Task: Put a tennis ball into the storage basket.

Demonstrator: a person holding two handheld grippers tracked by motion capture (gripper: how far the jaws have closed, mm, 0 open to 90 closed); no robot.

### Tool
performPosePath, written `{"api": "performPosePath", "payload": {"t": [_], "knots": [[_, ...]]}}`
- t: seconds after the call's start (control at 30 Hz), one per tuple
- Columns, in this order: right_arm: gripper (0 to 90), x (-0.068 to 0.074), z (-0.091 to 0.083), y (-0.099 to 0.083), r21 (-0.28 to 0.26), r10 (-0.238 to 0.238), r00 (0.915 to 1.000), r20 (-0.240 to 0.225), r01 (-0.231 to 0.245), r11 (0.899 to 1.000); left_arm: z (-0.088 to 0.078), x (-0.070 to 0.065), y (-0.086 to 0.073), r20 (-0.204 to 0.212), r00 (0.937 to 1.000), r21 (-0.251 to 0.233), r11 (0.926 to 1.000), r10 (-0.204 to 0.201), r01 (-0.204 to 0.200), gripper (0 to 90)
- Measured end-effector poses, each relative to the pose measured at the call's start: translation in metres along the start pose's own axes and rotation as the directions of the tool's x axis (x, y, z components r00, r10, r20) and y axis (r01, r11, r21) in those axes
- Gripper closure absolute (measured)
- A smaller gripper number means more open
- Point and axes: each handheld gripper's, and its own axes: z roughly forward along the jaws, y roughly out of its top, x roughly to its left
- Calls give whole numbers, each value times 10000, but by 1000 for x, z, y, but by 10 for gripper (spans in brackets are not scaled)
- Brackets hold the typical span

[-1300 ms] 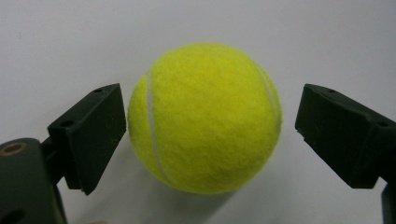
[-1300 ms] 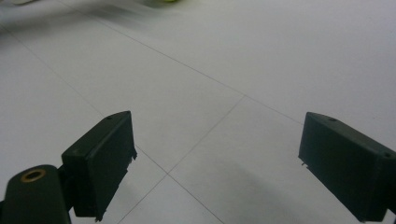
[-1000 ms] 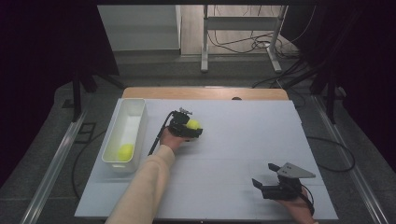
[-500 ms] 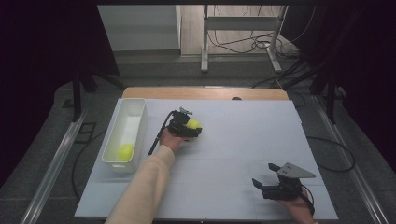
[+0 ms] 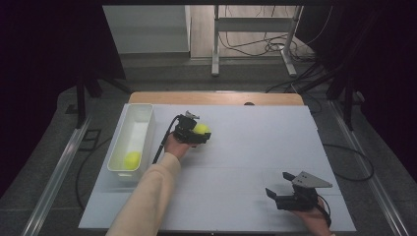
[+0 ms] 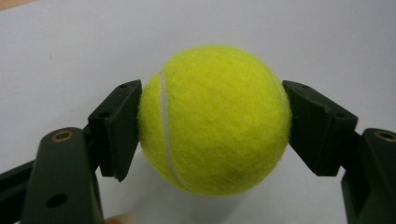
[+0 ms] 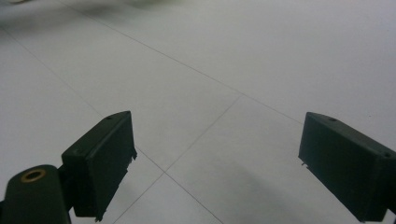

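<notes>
Tennis ball point(image 6: 215, 119) clamped between both pads of left gripper point(image 5: 195, 133), just right of white bin point(image 5: 129, 129). Right gripper point(image 5: 280, 195) low over table point(image 5: 246, 147), jaws wide apart, nothing between.

Lab: curtained rig, floor cables point(image 5: 246, 46), white table point(image 5: 255, 147).

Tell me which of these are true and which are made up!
1. The left gripper is squeezing a yellow tennis ball. True.
2. The right gripper holds a ball too. False: its jaws stand open over the bare white table.
3. Another yellow ball lies in the white bin. True.
4. The bin sits beside the right gripper. False: it sits at the table's left edge, by the left gripper.
</notes>
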Motion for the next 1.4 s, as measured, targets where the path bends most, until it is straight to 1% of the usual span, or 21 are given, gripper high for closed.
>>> {"api": "performPosePath", "payload": {"t": [0.13,0.2,0.33,0.6,0.67,0.73,0.87,1.1,1.23,1.4], "knots": [[111,0,0,0,4,4,10000,-5,-4,10000,-4,1,-2,64,10000,-38,10000,-35,35,259],[111,0,0,0,7,-1,10000,8,1,10000,-7,0,-4,133,9999,-134,9999,-34,36,259],[111,0,0,0,9,1,10000,11,-1,10000,-11,-1,-6,170,9998,-168,9998,79,-77,259],[111,0,0,0,-26,8,10000,-16,-8,10000,-26,-6,-8,183,9992,-387,9987,345,-338,259],[111,0,0,0,-7,-7,10000,-1,7,10000,-28,-6,-8,179,9990,-409,9983,416,-408,259],[111,0,0,0,-9,-19,10000,-12,19,10000,-32,-9,-8,217,9984,-479,9976,513,-502,258],[111,0,0,0,-6,-2,10000,10,2,10000,-38,-12,-8,296,9981,-648,9965,542,-522,258],[111,0,0,0,-23,9,10000,9,-9,10000,-50,-19,-7,377,9963,-875,9934,777,-742,258],[111,0,0,0,-12,1,10000,33,-1,10000,-54,-20,-6,382,9960,-930,9927,807,-769,258],[111,0,0,0,19,-3,10000,65,3,10000,-61,-18,-7,412,9968,-1044,9925,682,-636,258]]}}
